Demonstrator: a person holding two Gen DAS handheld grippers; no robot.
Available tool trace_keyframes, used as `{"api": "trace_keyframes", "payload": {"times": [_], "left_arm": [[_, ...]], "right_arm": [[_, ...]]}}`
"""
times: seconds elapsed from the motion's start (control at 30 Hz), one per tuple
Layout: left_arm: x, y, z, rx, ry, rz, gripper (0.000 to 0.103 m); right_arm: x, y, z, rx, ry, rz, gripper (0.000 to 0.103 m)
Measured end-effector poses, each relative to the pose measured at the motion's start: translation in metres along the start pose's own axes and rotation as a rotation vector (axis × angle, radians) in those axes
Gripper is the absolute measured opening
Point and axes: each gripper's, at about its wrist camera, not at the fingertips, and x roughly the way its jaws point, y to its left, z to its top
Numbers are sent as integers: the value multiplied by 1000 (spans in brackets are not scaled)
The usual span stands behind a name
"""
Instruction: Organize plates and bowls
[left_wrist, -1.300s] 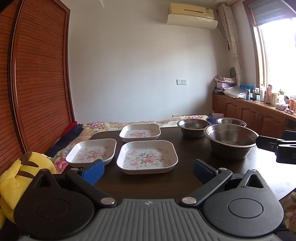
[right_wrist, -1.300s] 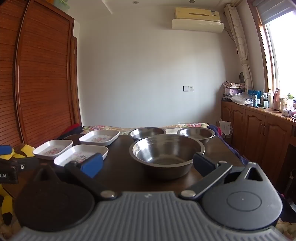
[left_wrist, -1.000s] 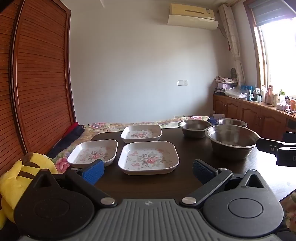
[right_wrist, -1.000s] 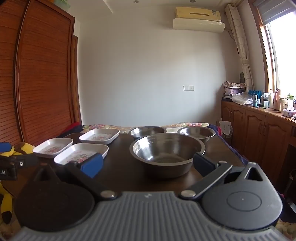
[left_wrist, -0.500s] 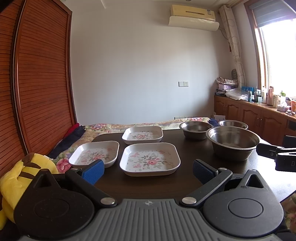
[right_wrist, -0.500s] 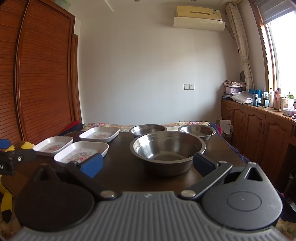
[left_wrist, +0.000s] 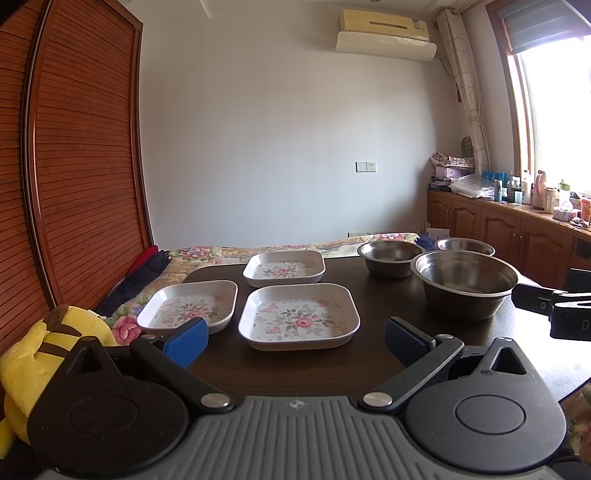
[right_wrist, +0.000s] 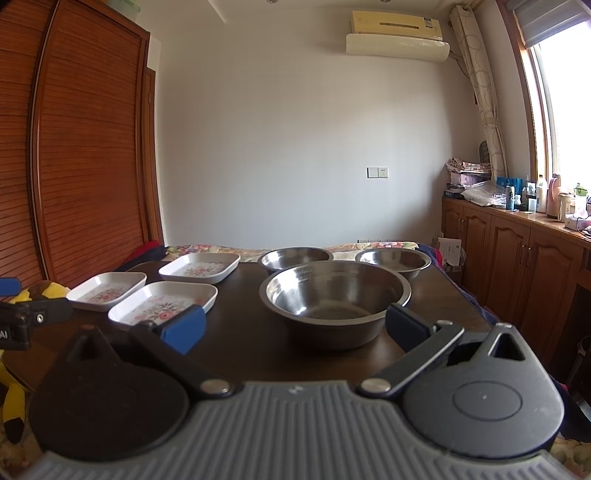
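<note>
- Left of centre in the left wrist view, three floral square plates (left_wrist: 299, 315) lie flat and apart on the dark table (left_wrist: 369, 295), probably waiting to be stacked.
- The left gripper (left_wrist: 295, 336) hovers before the nearest plate, jaws spread, empty.
- Right of centre, three steel bowls (right_wrist: 336, 291) sit unnested.
- The right gripper (right_wrist: 295, 325) faces the largest, jaws wide, empty.
- Writing: only cut-off letters on the gripper bodies at the frame edges, seemingly "AI".

Only fragments read: "AI" on the left tool (right_wrist: 11, 334), "D" on the right tool (left_wrist: 570, 325).
</note>
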Motion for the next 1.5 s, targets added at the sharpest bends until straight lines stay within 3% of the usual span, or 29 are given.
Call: {"api": "trace_keyframes", "payload": {"times": [1.5], "left_arm": [[2, 1, -2, 6, 5, -3, 103]], "right_arm": [[-1, -1, 0, 5, 3, 3, 103]]}}
